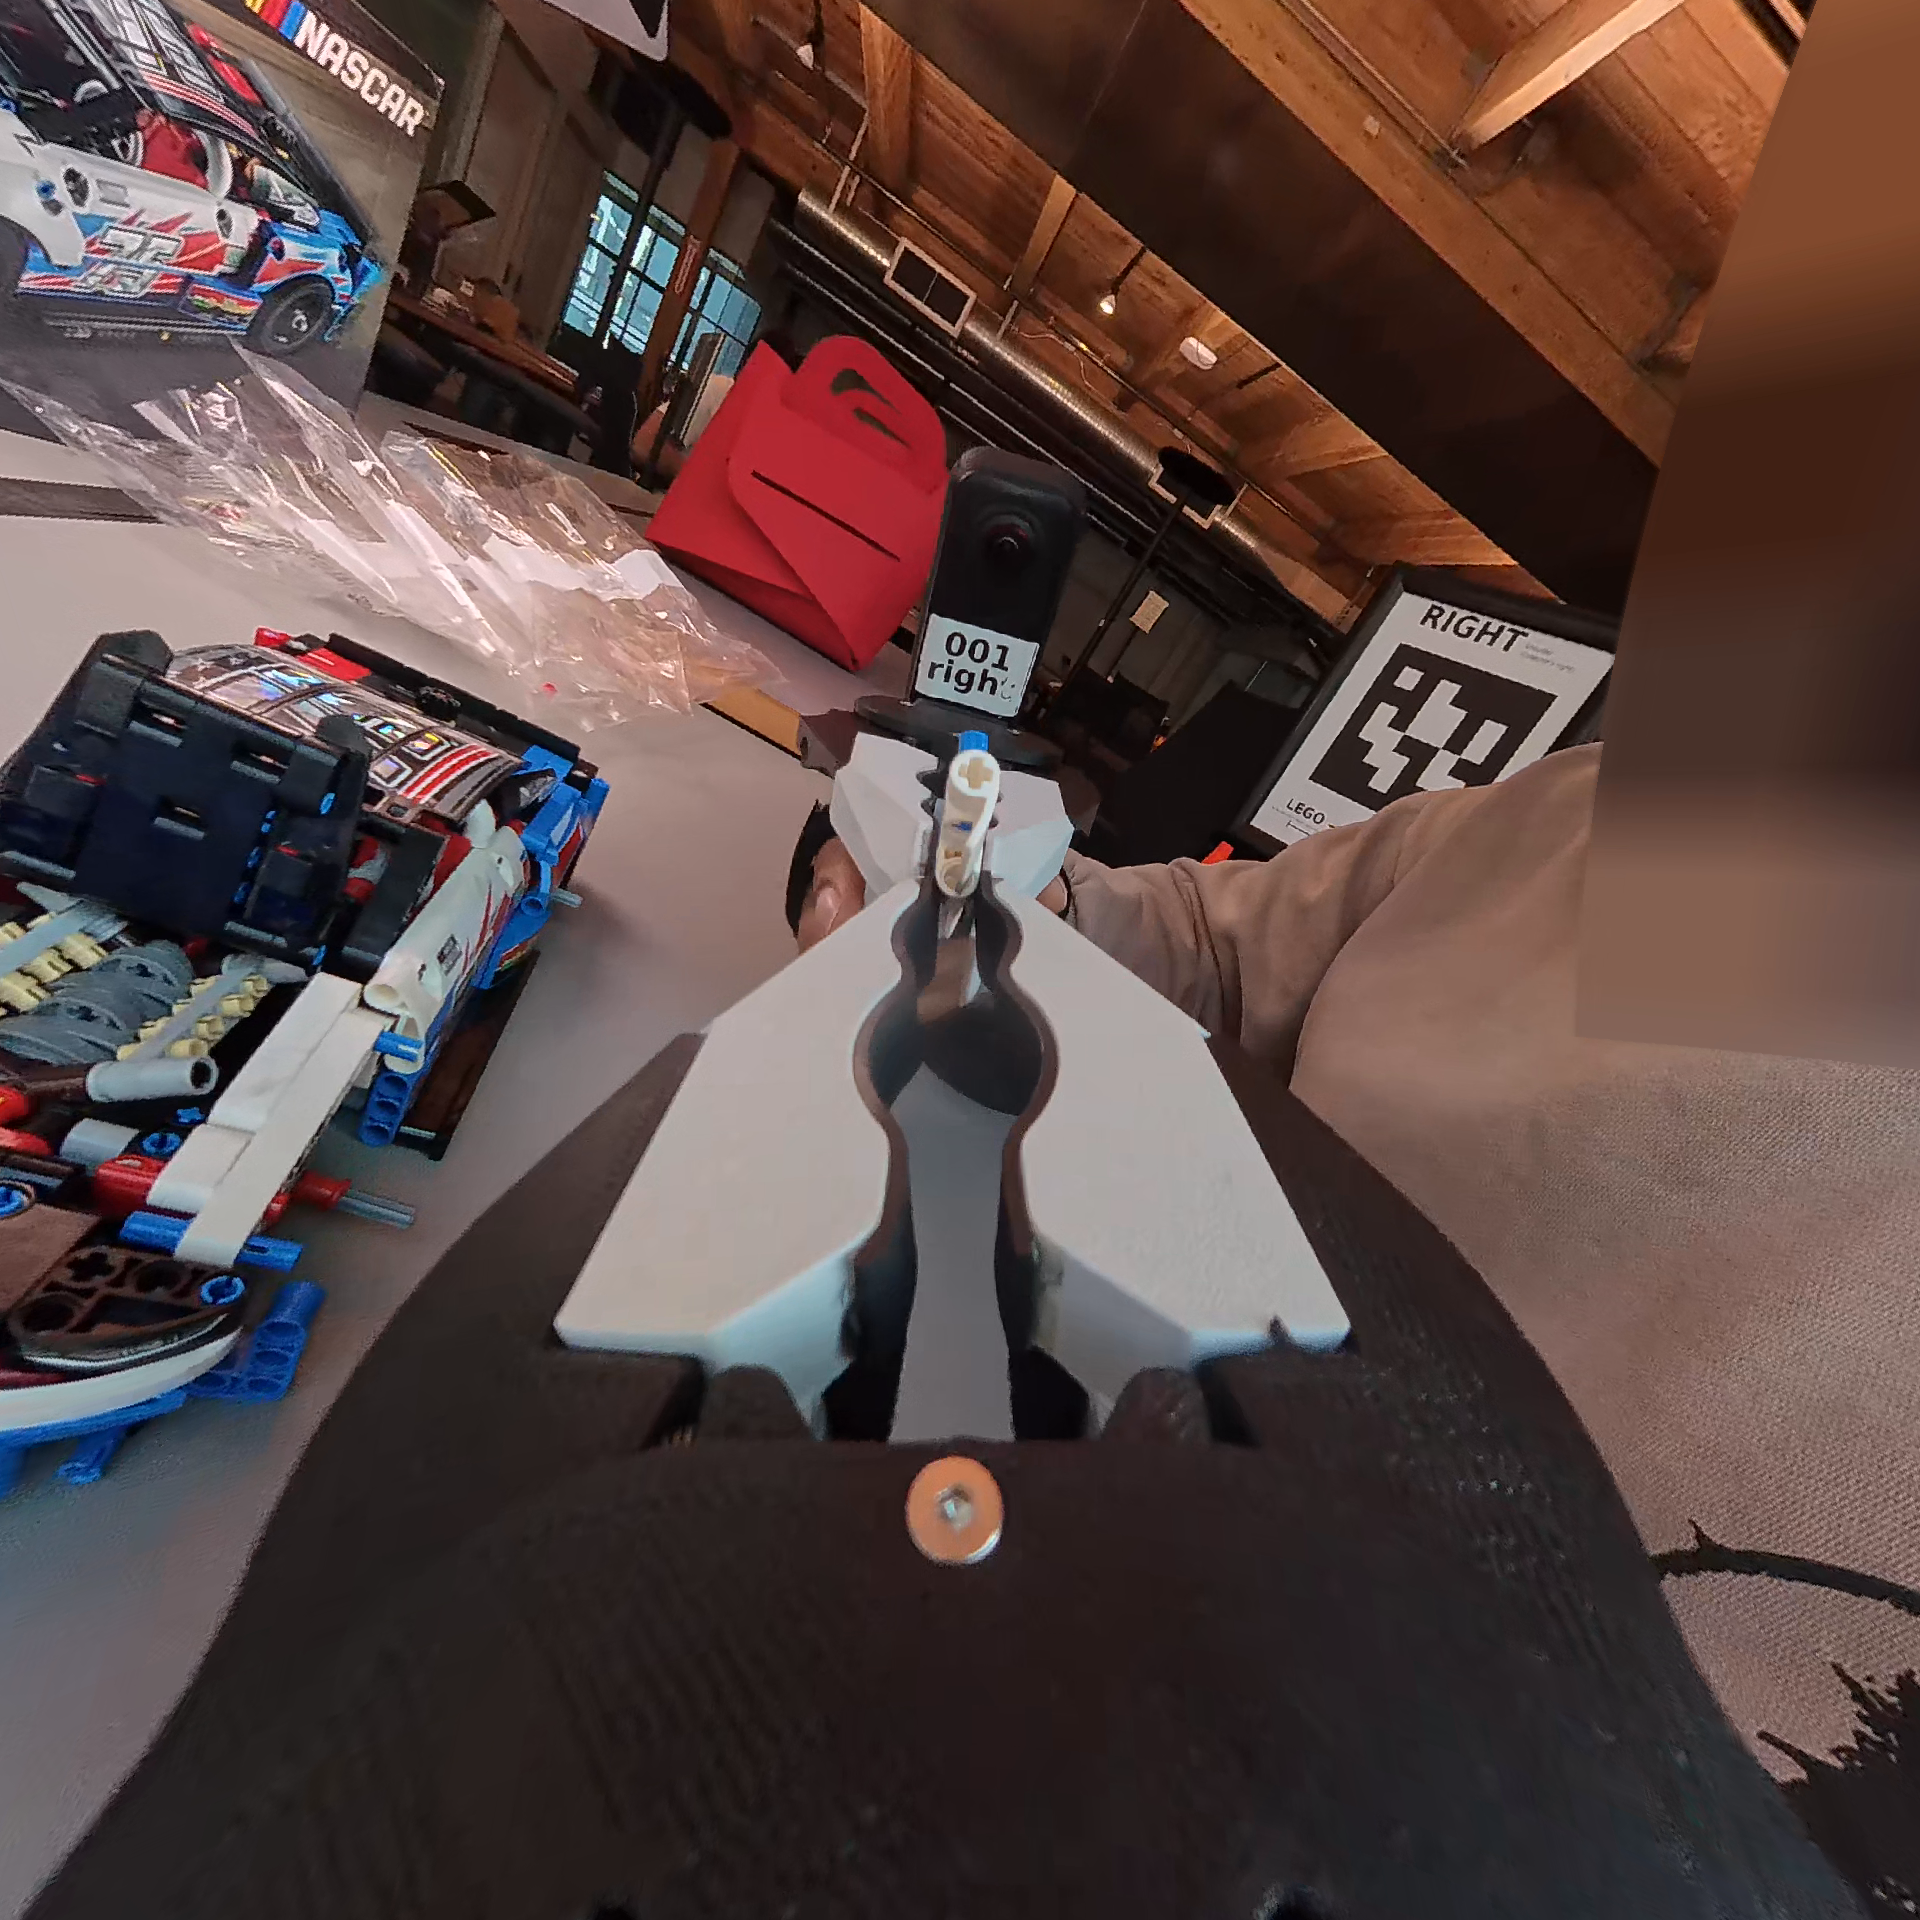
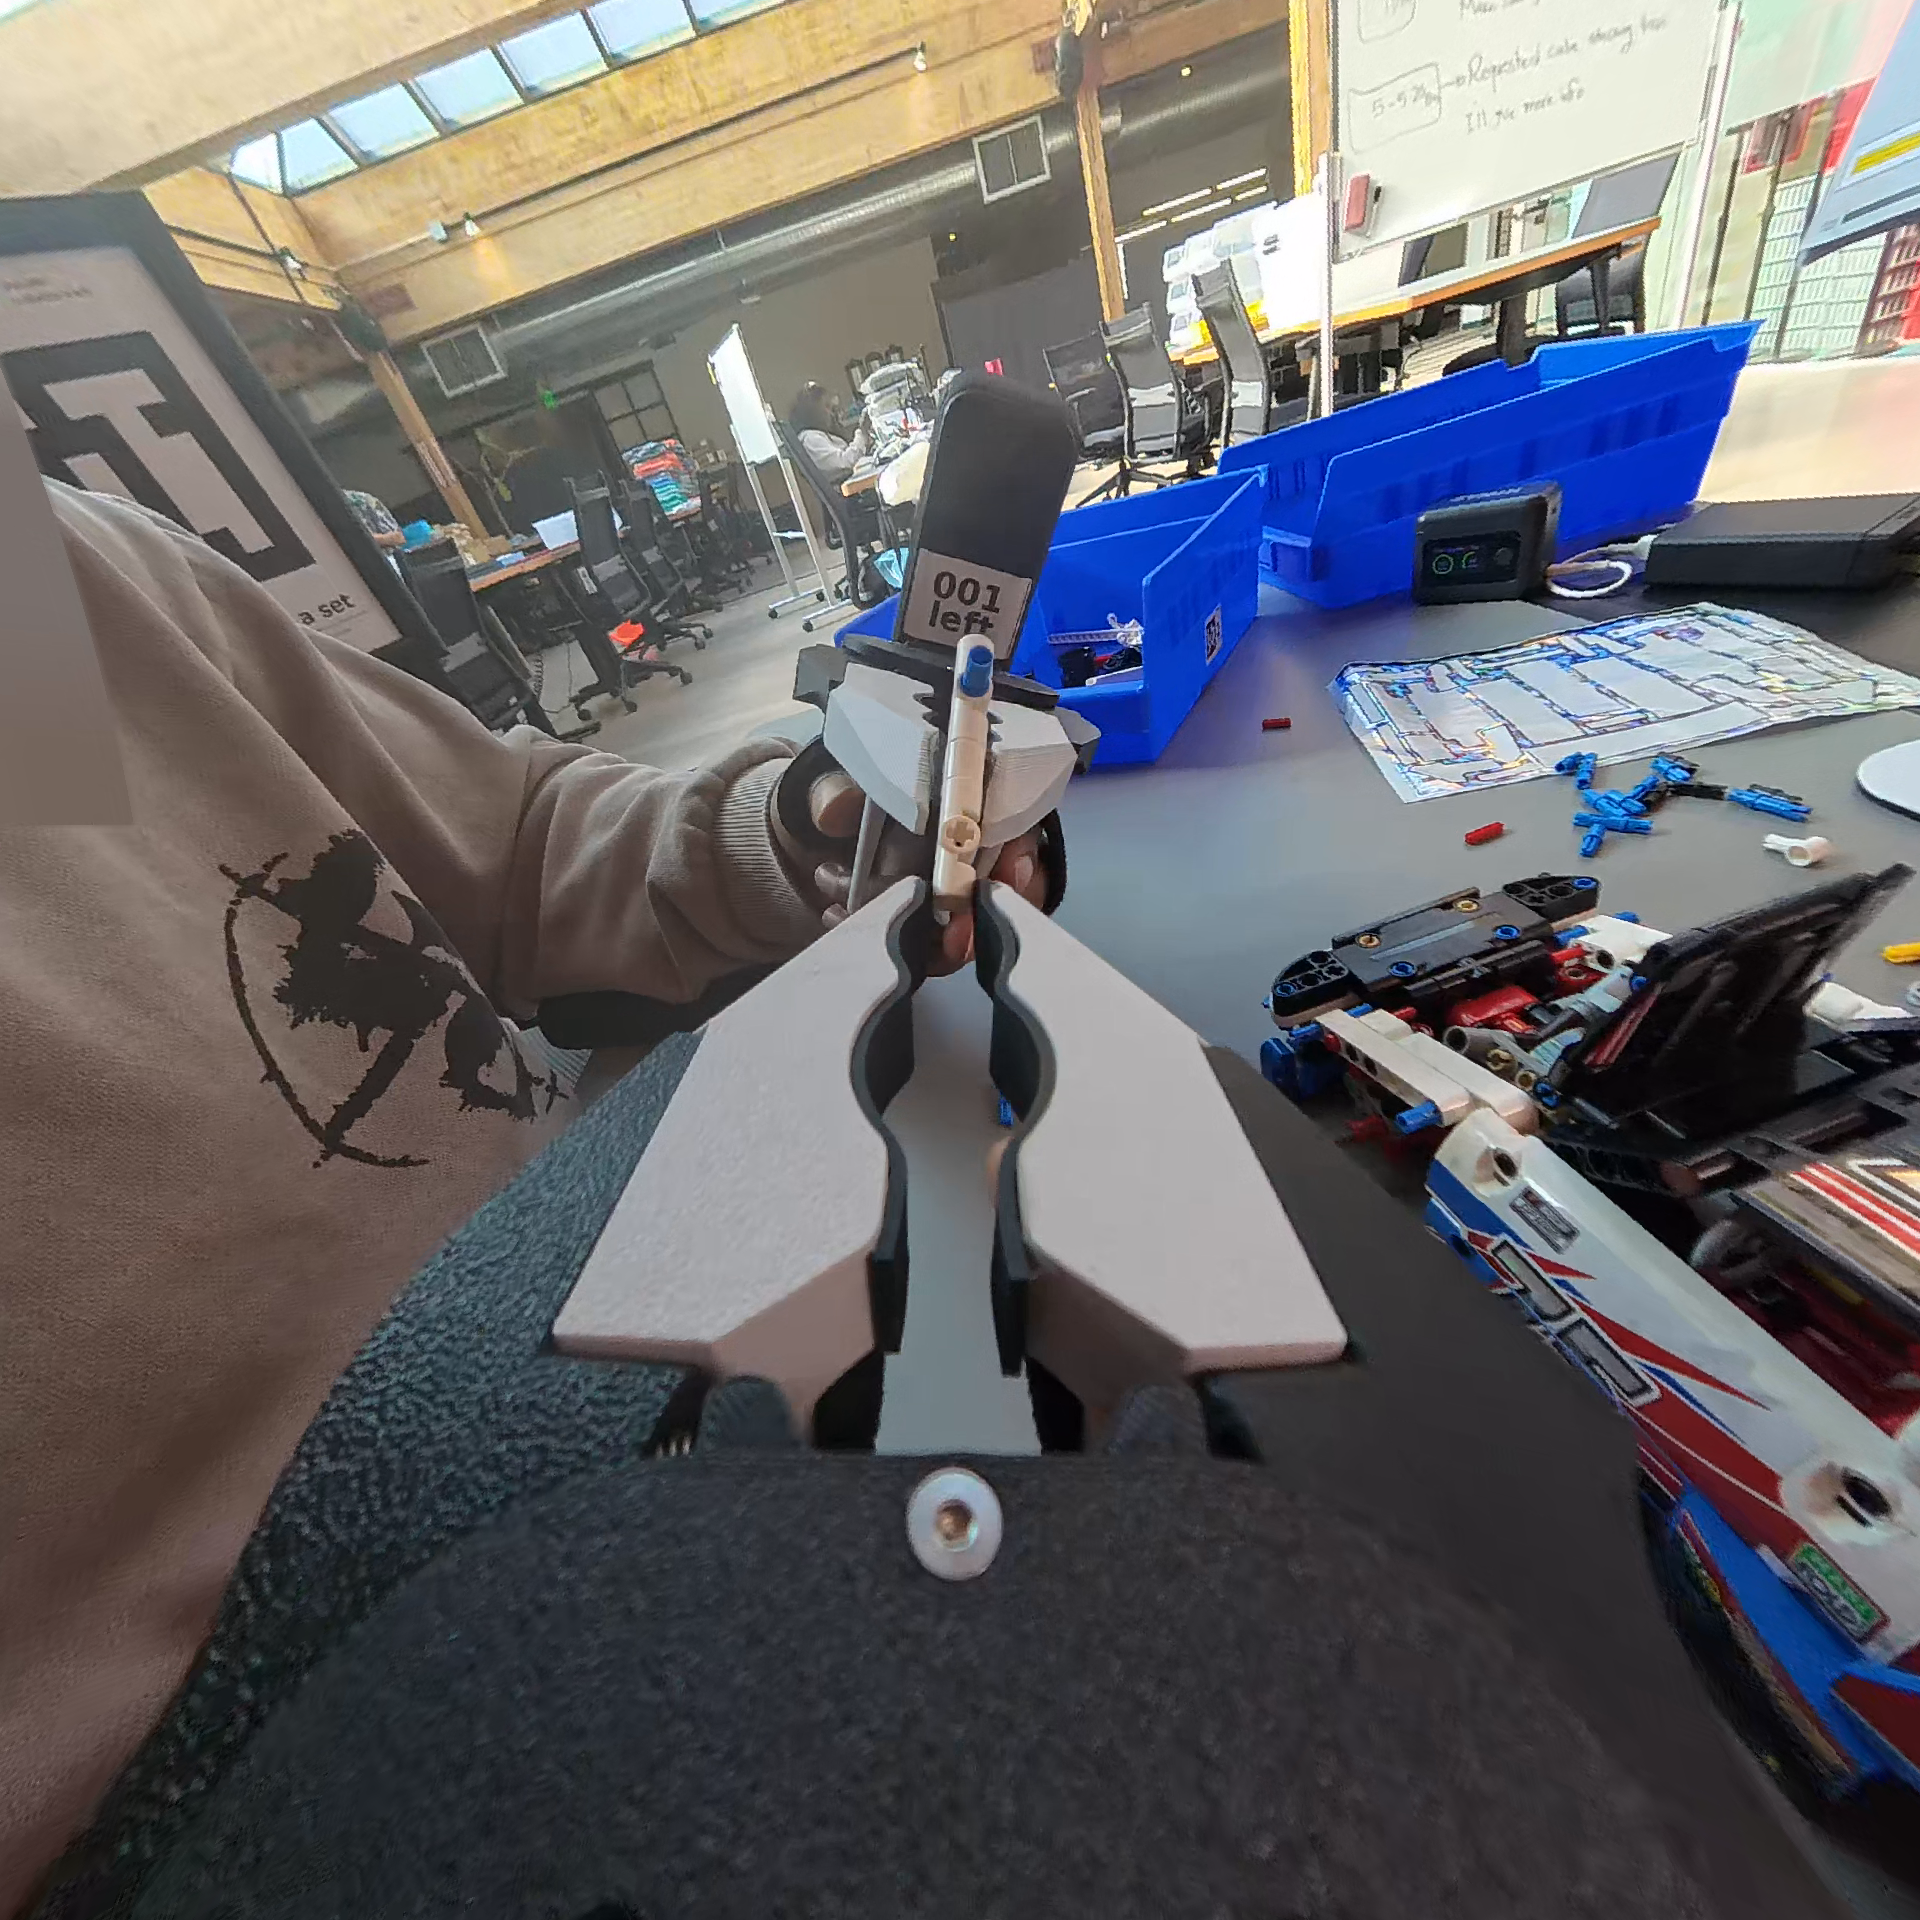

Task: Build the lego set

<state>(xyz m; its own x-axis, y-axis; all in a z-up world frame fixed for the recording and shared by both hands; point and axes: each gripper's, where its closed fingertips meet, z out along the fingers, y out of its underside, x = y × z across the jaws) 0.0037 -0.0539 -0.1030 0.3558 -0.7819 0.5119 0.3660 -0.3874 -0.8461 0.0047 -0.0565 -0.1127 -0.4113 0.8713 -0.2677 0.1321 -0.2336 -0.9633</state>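
Left wrist view: left tool (image 1: 951, 920) at frame centre, jaws narrowed to a slit, tips pinched on the lower end of a small white Lego piece (image 1: 966, 821). Piece upright, lifted off the worktop (image 1: 675, 831), w/ a blue pin (image 1: 972, 741) poking from its top. Facing it just behind, right tool (image 2: 951, 914), also closed narrow on the same piece. Tools tip to tip at mid-frame, piece bridging both.

Right wrist view: same grip seen from the opposite side. White piece near centre, slightly tilted, bottom end between the near tips, upper part between the far jaws. Fingers of a person's hand visible behind the far tool, beige sleeve at left.

Part-built Lego car (image 1: 260, 883) at left of the left wrist view, resting on the worktop, well apart from both tools. Clear bags (image 1: 416, 540) and a red box (image 1: 821, 499) in upper-left area. In right wrist view, blue bins (image 2: 1455, 488) upper right, sticker sheet (image 2: 1610, 696) and loose blue pins (image 2: 1621, 810) at right.
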